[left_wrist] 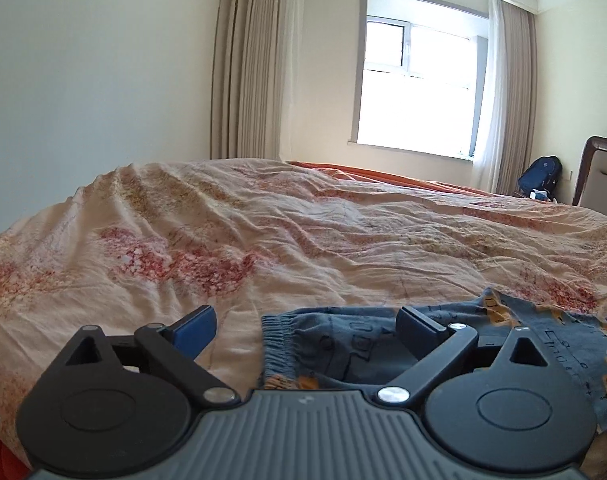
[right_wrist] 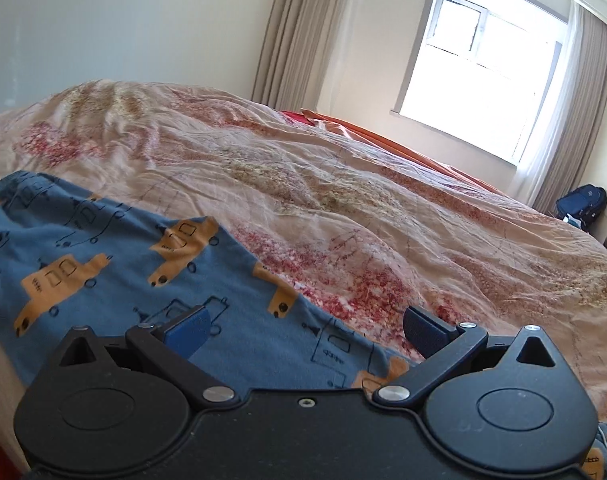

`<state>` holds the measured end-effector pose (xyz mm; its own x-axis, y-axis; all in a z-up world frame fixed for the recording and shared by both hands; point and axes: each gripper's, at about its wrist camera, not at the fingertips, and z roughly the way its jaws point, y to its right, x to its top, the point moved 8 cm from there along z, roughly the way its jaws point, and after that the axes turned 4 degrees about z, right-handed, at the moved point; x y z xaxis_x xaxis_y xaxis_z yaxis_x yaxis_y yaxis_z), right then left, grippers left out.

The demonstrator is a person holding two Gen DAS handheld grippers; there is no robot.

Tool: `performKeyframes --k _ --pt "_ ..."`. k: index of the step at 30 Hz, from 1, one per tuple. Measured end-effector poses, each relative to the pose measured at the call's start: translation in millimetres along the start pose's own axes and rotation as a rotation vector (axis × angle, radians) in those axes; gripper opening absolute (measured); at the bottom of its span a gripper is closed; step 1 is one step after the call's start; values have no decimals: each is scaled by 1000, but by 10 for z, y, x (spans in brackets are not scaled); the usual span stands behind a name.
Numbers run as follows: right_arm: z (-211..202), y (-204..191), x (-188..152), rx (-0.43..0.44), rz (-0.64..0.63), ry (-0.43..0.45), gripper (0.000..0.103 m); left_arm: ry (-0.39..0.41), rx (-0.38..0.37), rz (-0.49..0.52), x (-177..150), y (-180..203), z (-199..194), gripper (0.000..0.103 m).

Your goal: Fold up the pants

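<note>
**Pants flat on the bed, both grippers wide**

Your pants (right_wrist: 103, 264) lie on the floral bedspread (left_wrist: 263, 232), window (left_wrist: 419, 76) beyond. Your left gripper (left_wrist: 305, 330) spreads wide at their waistband; your right gripper (right_wrist: 305, 330) gapes wide over the cloth, holding nothing.

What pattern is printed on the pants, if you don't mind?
Blue pants with mustard-yellow and outlined trucks, clearest in the right wrist view.

Black claw (left_wrist: 305, 330), blue pads (left_wrist: 195, 328)

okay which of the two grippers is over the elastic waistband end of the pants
The left gripper: the gathered elastic waistband of the pants lies between its open fingers. The right gripper hovers open over plain printed fabric.
</note>
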<state>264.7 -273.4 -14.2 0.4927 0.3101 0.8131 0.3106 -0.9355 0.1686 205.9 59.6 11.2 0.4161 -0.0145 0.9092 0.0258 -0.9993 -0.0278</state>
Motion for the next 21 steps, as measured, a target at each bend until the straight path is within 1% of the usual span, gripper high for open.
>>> performKeyframes --k 2,6,10,12,15,17,19,21 --pt "-152 30 -155 -2 -6 -7 102 18 -61 40 47 313 24 102" --pt "-326 254 -407 -14 87 -10 103 -2 -178 95 45 968 179 102" --pt "-413 581 -646 -73 162 -10 103 -39 -332 90 -21 1593 326 102" --pt "-442 744 -767 -92 199 -17 103 -64 -386 72 -63 1856 405 102" --pt "-529 1064 -996 -151 239 -26 103 -105 -426 82 -124 2140 542 102" --pt "-603 1305 -1101 -212 270 -18 103 -122 -417 111 -184 2304 642 102" --pt "-744 1555 -1187 -287 326 13 103 -135 -409 133 -237 2415 715 102" --pt "-928 1728 -1260 -317 398 64 103 -160 -408 145 -288 2510 781 102"
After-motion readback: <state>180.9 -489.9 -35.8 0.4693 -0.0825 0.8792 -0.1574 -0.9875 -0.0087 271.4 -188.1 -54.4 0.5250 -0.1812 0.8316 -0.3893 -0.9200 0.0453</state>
